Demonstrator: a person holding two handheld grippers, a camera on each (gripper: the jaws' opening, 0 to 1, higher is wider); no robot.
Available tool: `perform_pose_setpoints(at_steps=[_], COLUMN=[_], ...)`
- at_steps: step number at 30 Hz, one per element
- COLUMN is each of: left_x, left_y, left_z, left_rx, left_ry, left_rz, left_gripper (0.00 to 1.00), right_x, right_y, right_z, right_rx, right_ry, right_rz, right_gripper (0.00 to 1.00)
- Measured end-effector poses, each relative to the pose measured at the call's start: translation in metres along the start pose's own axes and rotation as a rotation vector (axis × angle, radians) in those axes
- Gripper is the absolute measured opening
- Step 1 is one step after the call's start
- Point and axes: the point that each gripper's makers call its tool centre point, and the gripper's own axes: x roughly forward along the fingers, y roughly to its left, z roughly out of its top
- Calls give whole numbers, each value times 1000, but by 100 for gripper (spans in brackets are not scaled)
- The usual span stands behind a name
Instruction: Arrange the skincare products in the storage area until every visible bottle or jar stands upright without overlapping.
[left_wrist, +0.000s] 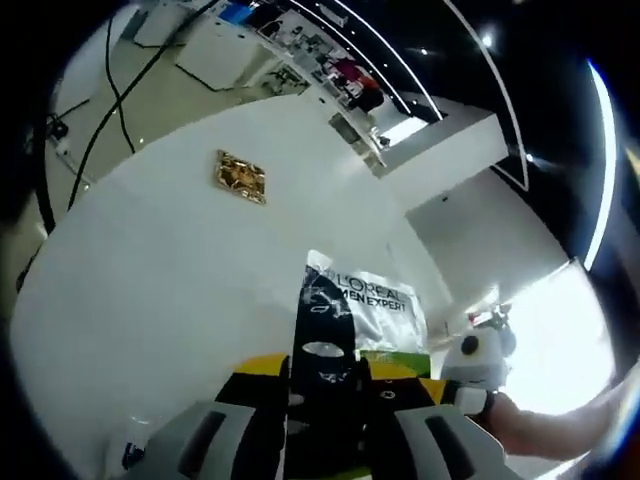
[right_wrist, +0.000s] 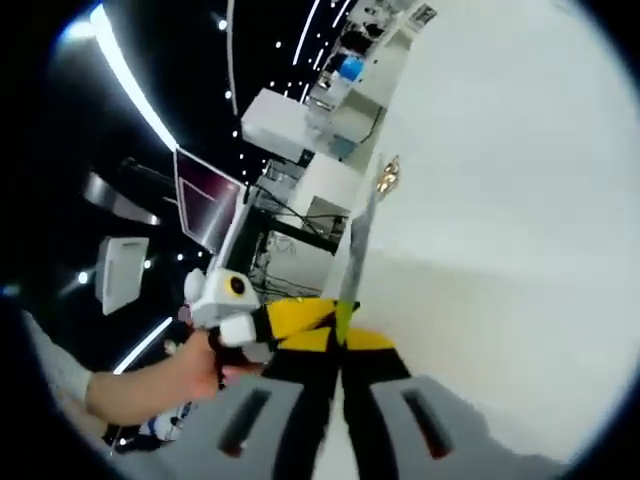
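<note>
A flat silver L'Oreal Men Expert packet (left_wrist: 375, 305) with a black and green front stands up over the white table (left_wrist: 150, 290). My left gripper (left_wrist: 325, 385) is shut on its black lower part. In the right gripper view the same packet (right_wrist: 360, 240) shows edge-on as a thin strip, and my right gripper (right_wrist: 340, 345) is shut on its lower end. The right gripper (left_wrist: 478, 365), held by a hand, comes into the left gripper view just right of the packet. The left gripper (right_wrist: 232, 305) comes in from the left of the right gripper view.
A small gold square item (left_wrist: 240, 176) lies flat farther out on the table, also seen as a gold square (right_wrist: 388, 175) past the packet's top. Black cables run over the floor beyond the table edge (left_wrist: 110, 90). White counters and shelves (right_wrist: 300, 130) stand behind.
</note>
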Motion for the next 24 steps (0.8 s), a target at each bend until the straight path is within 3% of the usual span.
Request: perform_pose_setpoints(at_steps=[3,9,15,20,24], left_x=[-8,-37,-61,-79,-90], left_y=[-15,-49,-77,-98,-116], left_z=[-2,-10,-33,-37,-48], left_rx=[-30,-61,-28,-74,-63], left_ry=[-22,-75,-70,-113,-111], left_rz=[-46,-139,-206,-273,-312], left_gripper=[30,32,35,40,41], right_x=[-12,-46,-68,-85,-98], right_y=[16,53,81,111,128], right_z=[-2,-10,-26,-32,-42], right_rx=[34,-10,-42,-37,-39], right_ry=[4,-15,-14,-56,-64], right_rz=[48,122,164,225,253], right_gripper=[3,3,3,3,3])
